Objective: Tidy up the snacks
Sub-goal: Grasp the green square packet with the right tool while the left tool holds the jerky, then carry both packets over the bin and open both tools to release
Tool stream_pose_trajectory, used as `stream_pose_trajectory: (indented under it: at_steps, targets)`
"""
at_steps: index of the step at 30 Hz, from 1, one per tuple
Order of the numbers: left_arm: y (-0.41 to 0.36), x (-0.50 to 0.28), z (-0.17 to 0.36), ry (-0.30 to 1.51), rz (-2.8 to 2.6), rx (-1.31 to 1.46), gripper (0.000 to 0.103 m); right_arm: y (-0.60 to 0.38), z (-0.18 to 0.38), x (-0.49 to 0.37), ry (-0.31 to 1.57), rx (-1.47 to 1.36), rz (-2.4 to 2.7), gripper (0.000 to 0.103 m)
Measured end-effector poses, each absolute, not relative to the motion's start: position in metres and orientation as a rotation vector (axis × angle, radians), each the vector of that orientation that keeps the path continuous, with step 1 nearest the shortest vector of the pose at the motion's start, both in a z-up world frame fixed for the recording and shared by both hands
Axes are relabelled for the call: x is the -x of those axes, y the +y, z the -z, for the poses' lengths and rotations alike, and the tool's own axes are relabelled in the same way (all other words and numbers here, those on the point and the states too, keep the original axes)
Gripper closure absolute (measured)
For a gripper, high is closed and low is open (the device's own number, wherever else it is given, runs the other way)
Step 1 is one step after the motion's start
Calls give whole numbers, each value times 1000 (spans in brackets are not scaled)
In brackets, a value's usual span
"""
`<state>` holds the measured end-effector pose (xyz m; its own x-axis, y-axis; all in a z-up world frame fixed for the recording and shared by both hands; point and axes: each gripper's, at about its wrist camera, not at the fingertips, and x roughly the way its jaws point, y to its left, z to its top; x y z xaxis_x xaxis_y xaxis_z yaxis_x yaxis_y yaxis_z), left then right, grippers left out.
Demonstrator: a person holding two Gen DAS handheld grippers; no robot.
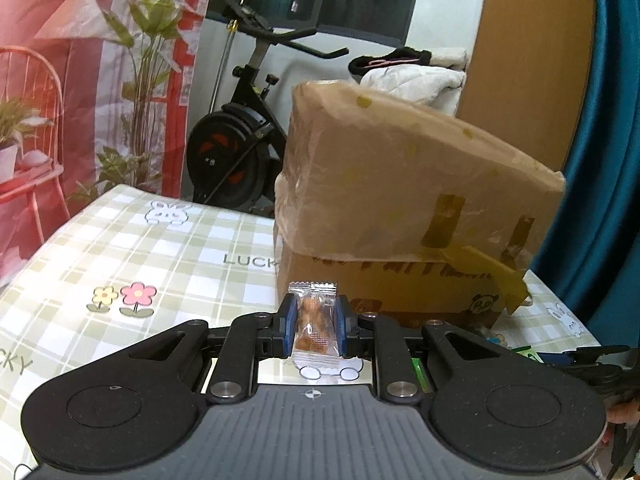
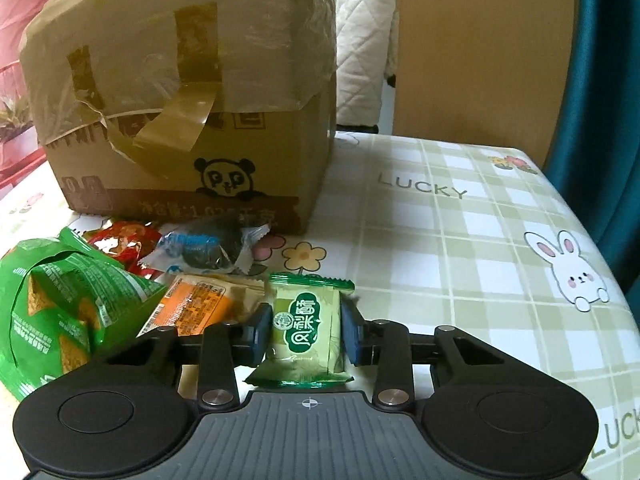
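My left gripper (image 1: 315, 306) is shut on a small clear-wrapped snack (image 1: 312, 344) with brown pieces inside, held upright just above the checked tablecloth (image 1: 140, 248). The taped cardboard box (image 1: 400, 184) stands right behind it. In the right wrist view, my right gripper (image 2: 306, 314) is shut on a green pastry packet (image 2: 306, 332), its pads pressing both sides. To its left lies a snack pile: a big green bag (image 2: 52, 312), an orange packet (image 2: 196, 308), a red packet (image 2: 120, 244) and a blue-and-black packet (image 2: 204, 252), all in front of the box (image 2: 180, 100).
An exercise bike (image 1: 240, 152) stands beyond the table's far edge. A blue curtain (image 1: 600, 160) and a wooden panel (image 2: 480, 48) border the right side. The tablecloth (image 2: 460, 240) to the right of the box bears only printed rabbits and flowers.
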<state>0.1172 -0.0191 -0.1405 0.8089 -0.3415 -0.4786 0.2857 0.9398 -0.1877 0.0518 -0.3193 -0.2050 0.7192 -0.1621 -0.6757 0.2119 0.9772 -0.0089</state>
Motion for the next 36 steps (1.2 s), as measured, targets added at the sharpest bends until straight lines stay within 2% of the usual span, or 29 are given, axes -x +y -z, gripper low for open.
stream_pose_trajectory:
  at_steps: [8, 22, 28, 36]
  targets:
    - [-28, -112, 117, 465, 355, 80, 82, -337, 176, -27, 630, -89, 271, 70]
    - [-48, -133, 62, 325, 422, 71, 82, -316, 50, -40, 309, -1, 147, 70]
    - [-57, -156, 42, 290, 440, 66, 82, -304, 14, -71, 268, 53, 83, 70]
    - [-70, -193, 29, 296, 455, 22, 82, -297, -7, -113, 249, 63, 49, 70]
